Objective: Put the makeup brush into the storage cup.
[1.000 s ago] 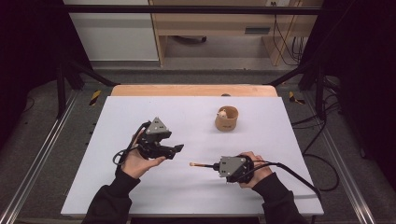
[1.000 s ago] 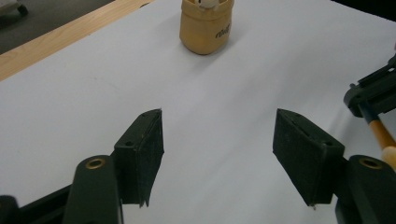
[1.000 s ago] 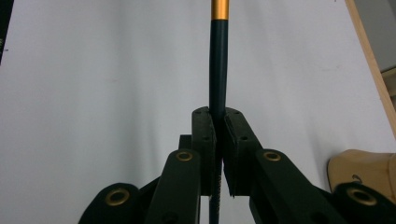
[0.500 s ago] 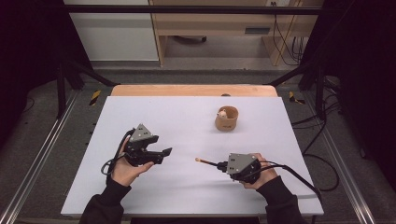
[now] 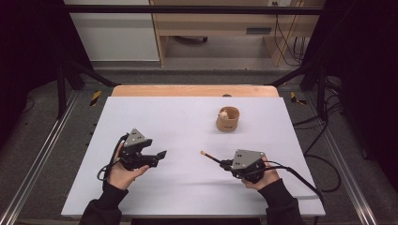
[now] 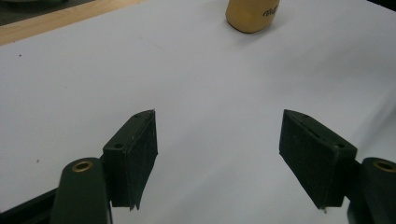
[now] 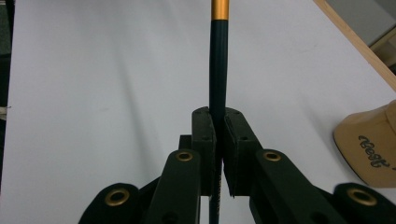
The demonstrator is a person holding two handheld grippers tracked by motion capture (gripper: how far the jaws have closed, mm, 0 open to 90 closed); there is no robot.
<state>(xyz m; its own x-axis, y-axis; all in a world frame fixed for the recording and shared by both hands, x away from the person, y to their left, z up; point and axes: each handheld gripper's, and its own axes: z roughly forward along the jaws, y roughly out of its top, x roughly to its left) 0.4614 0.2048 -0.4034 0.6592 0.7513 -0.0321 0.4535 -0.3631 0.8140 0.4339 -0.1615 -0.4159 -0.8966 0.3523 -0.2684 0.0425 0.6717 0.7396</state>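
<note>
High view — one pencil [image 5: 210,157], one cup [image 5: 227,119]

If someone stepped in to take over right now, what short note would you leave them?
Right gripper: shut on a dark pencil, held level above the white table.
Left gripper: open with nothing between the jaws, which have just been opening; it sits low over the table.
Tan cup: upright at the far right, something small inside.
Done: pencil picked up.
Left: probably drop the pencil into the cup.

"Best" in script on tan cup [image 7: 369,151]
</note>
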